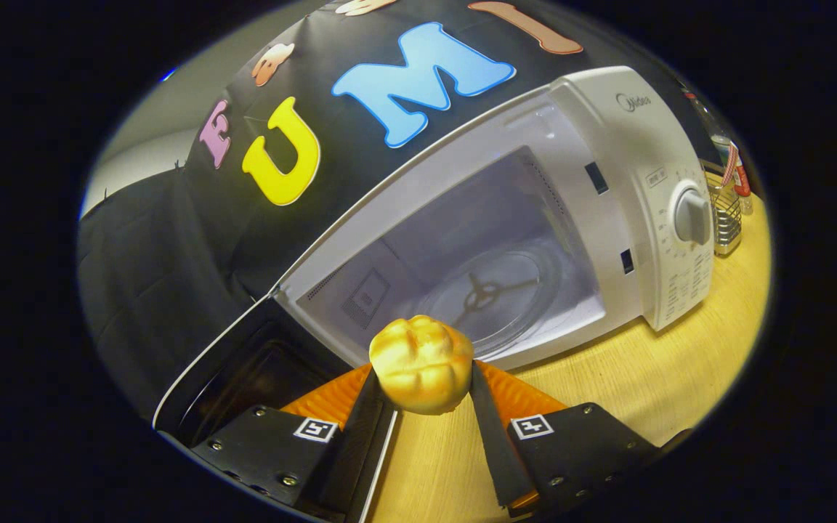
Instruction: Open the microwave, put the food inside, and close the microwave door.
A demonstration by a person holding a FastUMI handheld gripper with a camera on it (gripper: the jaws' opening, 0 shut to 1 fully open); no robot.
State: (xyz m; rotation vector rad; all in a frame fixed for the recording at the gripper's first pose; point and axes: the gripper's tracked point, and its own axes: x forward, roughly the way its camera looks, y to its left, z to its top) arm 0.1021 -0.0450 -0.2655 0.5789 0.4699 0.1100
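Two fingers of the gripper point(422, 392) are closed on the food point(422, 363), a small golden-yellow lobed bun; one finger presses on its left side and the other on its right, so it is pinched between the tips. The bun is held off the table point(680, 378), with the light wooden tabletop visible below it and between the fingers.

Microwave point(535, 218): white, standing on the table just beyond the fingers; the whole view is tilted. Its door point(244, 370) is swung open to the left, dark inner face toward the camera, lower edge near the left finger. Cavity is open and lit; the glass turntable point(487, 294) lies flat on its floor with the three-armed hub visible through it.

Position of the bun relative to the cavity: just in front of the lower front edge of the opening, near the turntable's near rim, still outside the cavity as far as can be judged.

Control panel on the microwave's right side, with one round dial point(691, 216). Far right, beyond the microwave: a wire rack point(725, 218) on the table holding bottles; details too small to tell.
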